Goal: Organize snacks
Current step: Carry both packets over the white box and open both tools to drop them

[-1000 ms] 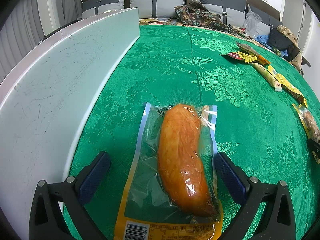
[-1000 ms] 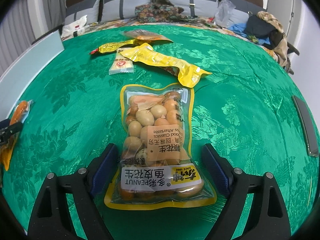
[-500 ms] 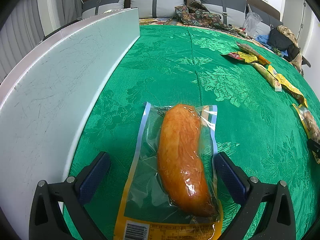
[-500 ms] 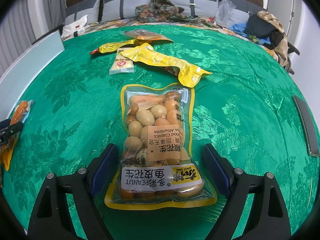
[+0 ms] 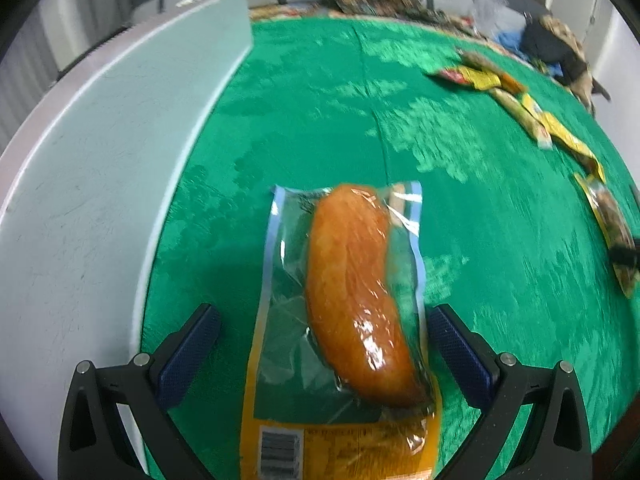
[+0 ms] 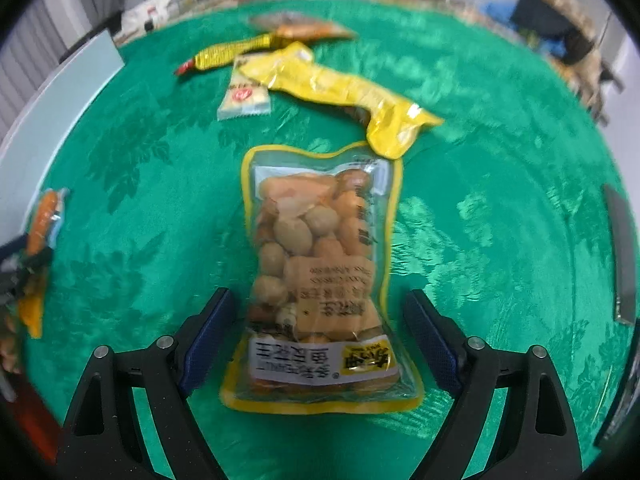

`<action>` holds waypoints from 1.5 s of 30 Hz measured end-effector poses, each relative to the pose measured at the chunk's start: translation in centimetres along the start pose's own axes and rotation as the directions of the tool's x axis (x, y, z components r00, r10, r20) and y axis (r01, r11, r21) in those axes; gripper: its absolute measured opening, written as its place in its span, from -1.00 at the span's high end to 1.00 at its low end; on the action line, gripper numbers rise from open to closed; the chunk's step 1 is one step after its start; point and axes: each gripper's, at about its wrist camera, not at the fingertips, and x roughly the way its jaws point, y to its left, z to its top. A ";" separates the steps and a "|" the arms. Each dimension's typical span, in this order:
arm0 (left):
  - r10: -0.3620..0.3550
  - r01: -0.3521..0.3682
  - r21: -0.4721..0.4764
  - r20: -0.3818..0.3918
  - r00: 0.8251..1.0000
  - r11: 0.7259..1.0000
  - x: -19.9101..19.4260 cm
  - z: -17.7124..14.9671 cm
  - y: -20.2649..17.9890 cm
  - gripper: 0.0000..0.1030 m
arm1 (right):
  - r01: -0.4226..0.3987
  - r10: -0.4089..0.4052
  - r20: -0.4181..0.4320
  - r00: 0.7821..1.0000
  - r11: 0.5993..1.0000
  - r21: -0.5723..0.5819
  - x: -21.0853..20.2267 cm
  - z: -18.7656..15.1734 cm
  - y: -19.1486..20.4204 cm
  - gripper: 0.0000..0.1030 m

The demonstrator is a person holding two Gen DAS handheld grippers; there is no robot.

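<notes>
**Both grippers poised over snack packs on green cloth**

Your left gripper (image 5: 320,336) straddles the sausage pack (image 5: 344,320), jaws wide, nothing held; right gripper (image 6: 318,332) likewise over the peanut pack (image 6: 320,280). Looks like pre-grasp: next, prob. lower & close w/ packs centred. Vs a sec ago: both views tilted & blurred; packs unmoved.

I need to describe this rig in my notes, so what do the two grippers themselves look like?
Both look alike. The left gripper and the right gripper each have two black plastic fingers with triangular cut-outs and round silver bolts, tipped with dark blue textured pads. No cables, sleeves or markings show in either view.
</notes>
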 end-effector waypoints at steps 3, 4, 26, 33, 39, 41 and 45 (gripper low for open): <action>-0.024 0.023 0.040 0.038 0.999 0.999 -1.3 -0.4 -0.3 -0.36 | -0.011 0.009 -0.057 0.998 0.999 -0.034 0.4 0.8 0.4 -0.62; -0.063 0.062 0.034 0.031 0.998 0.997 -1.6 -0.4 0.0 -0.22 | 0.042 -0.045 -0.053 0.998 0.998 -0.054 0.3 0.8 0.6 -0.23; -0.041 0.166 -0.350 0.337 0.941 0.922 -17.8 2.3 18.0 0.01 | -0.500 0.531 0.146 0.834 0.841 -0.207 -13.9 10.0 24.9 -0.17; 0.174 -0.053 -0.494 0.203 0.964 0.868 -15.6 0.3 26.9 -0.55 | -0.531 0.587 0.087 0.805 0.779 -0.334 -11.6 12.4 39.5 -0.39; 0.177 -0.019 -0.526 0.253 0.951 0.850 -16.7 -2.9 25.6 -0.64 | -0.528 0.594 0.140 0.792 0.782 -0.330 -11.3 10.7 37.2 -0.40; 0.127 0.038 -0.496 0.294 0.947 0.868 -17.4 -3.0 23.5 -0.70 | -0.470 0.542 0.179 0.821 0.820 -0.326 -10.2 10.2 33.9 -0.44; -0.030 0.172 -0.365 0.364 0.931 0.915 -18.5 -1.5 16.4 -0.90 | -0.254 0.314 0.205 0.927 0.928 -0.274 -5.4 7.1 24.3 -0.44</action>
